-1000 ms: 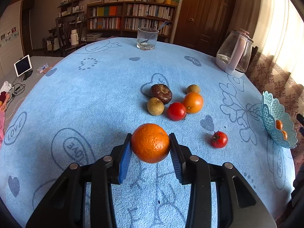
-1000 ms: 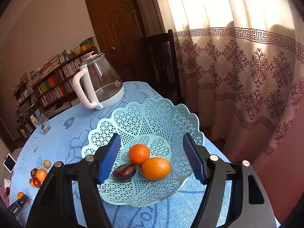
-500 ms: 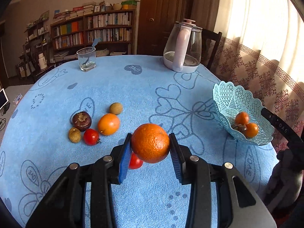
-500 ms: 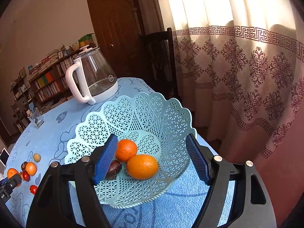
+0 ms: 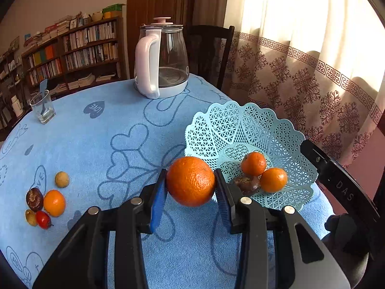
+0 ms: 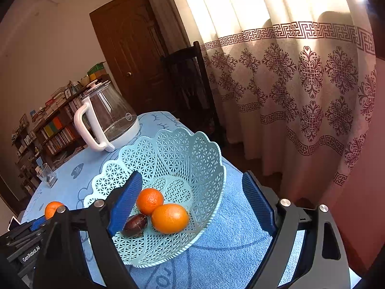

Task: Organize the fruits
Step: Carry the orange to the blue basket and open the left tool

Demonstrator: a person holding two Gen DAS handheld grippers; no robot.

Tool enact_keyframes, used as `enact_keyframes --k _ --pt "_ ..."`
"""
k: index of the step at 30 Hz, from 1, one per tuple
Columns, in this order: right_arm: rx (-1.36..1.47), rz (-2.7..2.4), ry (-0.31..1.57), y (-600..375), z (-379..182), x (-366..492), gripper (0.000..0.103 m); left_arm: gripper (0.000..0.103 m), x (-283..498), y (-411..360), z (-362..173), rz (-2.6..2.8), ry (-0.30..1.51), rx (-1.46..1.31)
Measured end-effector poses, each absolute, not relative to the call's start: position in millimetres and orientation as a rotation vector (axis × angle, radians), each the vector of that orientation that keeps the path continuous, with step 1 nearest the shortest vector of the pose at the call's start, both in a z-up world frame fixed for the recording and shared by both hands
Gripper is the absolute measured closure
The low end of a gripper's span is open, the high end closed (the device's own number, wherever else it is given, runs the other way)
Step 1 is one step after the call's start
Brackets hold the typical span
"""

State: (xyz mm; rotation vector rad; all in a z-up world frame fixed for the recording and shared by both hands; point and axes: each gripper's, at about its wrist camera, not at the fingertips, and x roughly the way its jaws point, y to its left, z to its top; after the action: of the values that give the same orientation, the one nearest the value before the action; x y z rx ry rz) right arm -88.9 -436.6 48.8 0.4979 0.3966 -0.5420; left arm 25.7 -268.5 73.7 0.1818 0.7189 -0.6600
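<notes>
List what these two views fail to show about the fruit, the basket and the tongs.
- Dark fruit in the basket: right wrist view, partly behind a blue finger pad.
- Small fruits at the table's left: left wrist view, too small to identify; absent from the right view.
- Held orange: right wrist view, mostly hidden by the left tongs.
- Basket's near rim: left wrist view, covered by the tongs.
- Right tongs: open, empty.

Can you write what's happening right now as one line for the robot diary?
left claw: shut on orange, beside basket | right claw: open, empty, over basket | basket holds two oranges, one dark fruit | next: probably drop orange in
</notes>
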Motion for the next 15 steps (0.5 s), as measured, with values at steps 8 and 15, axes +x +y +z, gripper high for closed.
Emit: enact_keyframes --k 8,15 --pt "0.508 -0.549 0.403 -438 48 -88 0.016 0.042 35 -296 69 -0.719 0.717 0.194" --pt "0.506 -0.56 0.398 -438 48 -89 0.011 0.023 36 -277 75 -0.647 0.644 0.189"
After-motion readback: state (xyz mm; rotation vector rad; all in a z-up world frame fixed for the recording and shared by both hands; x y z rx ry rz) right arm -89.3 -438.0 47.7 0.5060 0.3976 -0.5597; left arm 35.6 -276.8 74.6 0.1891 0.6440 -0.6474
